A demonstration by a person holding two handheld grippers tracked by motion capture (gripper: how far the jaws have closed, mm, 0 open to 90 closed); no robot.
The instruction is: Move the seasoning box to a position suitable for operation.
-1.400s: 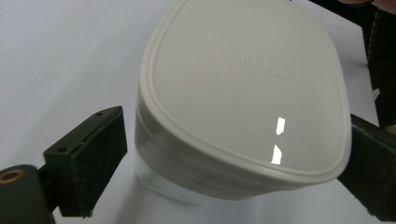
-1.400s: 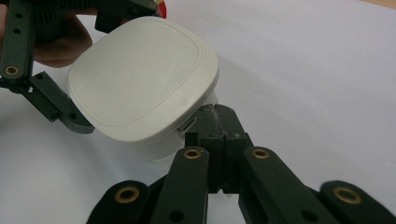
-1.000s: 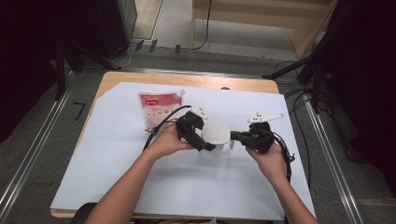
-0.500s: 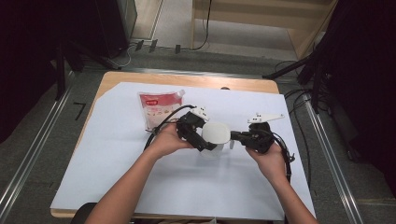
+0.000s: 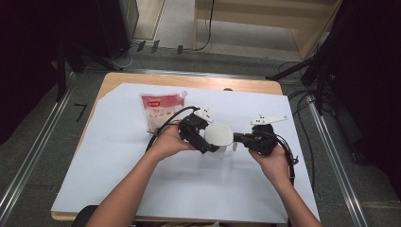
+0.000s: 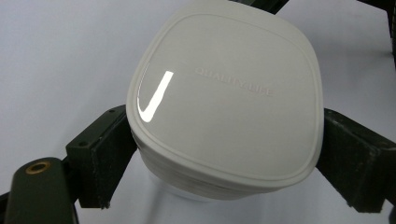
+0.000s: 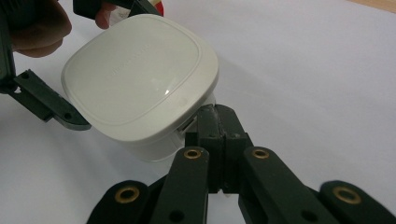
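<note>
Barely anything has shifted since a second ago — left gripper [image 5: 208, 144] clamps the white box [image 5: 218, 135] by its sides above mid-table, right gripper [image 5: 238, 139], jaws pressed together, sits at its lid edge [image 7: 187, 125] — so pry slowly there while holding firm.

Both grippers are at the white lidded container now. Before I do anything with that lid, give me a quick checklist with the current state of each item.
1. Left gripper clamped on the white container, one jaw on each side just under the lid: ok.
2. Right gripper shut, jaws pressed together at the lid's edge: ok.
3. Right jaws actually gripping a tab or the lid's rim: cannot tell; the contact spot is hidden.
4. Lid seated all round: cannot tell; a small gap or latch shows by the right jaws.
5. Red and white pouch lying apart from the work, behind the left hand: ok.
6. Container resting on the white sheet or lifted: cannot tell.
</note>
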